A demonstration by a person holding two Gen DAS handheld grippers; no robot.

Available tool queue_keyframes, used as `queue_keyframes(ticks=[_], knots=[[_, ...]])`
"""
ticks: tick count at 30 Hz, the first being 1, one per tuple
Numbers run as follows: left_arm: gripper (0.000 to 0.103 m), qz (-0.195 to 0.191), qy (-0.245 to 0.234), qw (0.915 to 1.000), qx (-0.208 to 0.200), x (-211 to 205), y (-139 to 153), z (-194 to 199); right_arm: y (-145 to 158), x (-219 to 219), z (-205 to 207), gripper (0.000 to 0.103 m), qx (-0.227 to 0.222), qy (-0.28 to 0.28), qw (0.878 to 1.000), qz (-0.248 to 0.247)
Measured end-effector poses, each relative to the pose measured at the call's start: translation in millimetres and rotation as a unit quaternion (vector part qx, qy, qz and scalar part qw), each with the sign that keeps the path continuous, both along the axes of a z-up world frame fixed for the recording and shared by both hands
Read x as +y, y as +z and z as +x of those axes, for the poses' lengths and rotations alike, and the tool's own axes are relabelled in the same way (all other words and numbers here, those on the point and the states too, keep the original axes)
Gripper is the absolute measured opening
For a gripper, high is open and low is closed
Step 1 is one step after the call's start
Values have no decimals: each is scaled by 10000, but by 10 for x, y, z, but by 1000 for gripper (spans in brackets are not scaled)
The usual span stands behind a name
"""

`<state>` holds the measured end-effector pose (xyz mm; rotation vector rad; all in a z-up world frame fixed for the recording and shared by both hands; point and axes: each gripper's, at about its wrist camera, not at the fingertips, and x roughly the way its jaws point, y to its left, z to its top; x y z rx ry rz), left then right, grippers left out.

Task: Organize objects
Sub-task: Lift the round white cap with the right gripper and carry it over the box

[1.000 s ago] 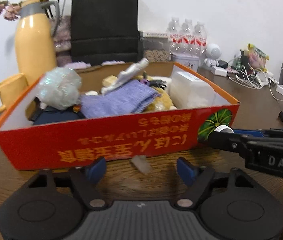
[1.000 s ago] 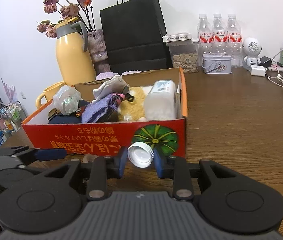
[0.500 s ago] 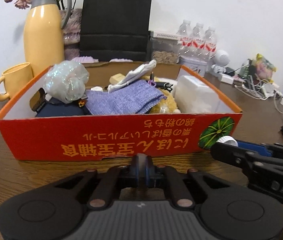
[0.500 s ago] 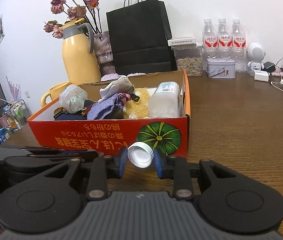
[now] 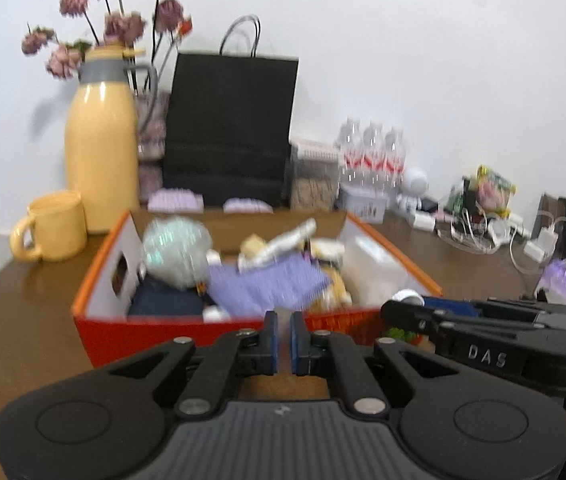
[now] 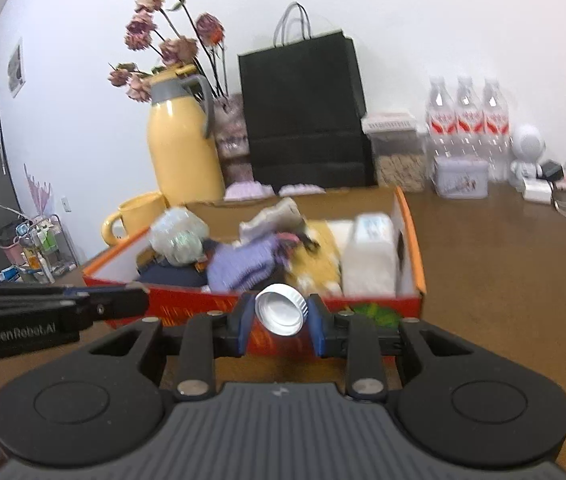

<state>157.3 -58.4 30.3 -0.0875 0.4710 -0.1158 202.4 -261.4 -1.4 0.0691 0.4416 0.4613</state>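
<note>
An orange cardboard box [image 5: 99,320] [image 6: 413,236] stands on the brown table. It holds a crumpled shiny ball [image 5: 175,252], a purple cloth [image 5: 267,284], a white container [image 6: 371,256] and other small items. My left gripper [image 5: 283,336] hovers in front of the box's near wall, shut, with a small pale scrap [image 5: 283,313] pinched at its pad tips. My right gripper [image 6: 281,320] hovers by the box's near right corner, shut on a white bottle cap [image 6: 281,314]. Each gripper shows at the edge of the other's view.
Behind the box stand a yellow jug [image 5: 101,152] with dried flowers, a yellow mug [image 5: 57,232], a black paper bag [image 5: 229,132], water bottles [image 6: 467,120] and a small tin [image 6: 461,178]. Cables and chargers [image 5: 495,236] lie at the far right.
My left jaws closed on the pale scrap that lay on the table, then lifted it. Both grippers rose, so the box's inside shows from higher up. The cap stayed held.
</note>
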Motion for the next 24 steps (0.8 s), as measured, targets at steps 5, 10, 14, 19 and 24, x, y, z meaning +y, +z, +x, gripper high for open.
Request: queue_keyframes(ticks=[5,10,14,19,24], knots=[[5,-50,47,9997,-253,129,173,162,164,138,124,29,-193,-29,9998,-99],[5,-27,58,9991,-415,220,280,389,299,253,357,29,-366,-150,9991,-179],[5,9,93,9987,-499,262,325,619,358,318,563,29,-439,-220,9985,-225],[5,94,141,9986,-508,292,337,909,349,373,808,29,-432,-272,9982,-308],[8,321,192,9980,-500,281,321,1148,268,418,1040,33,-278,-286,9981,-462]])
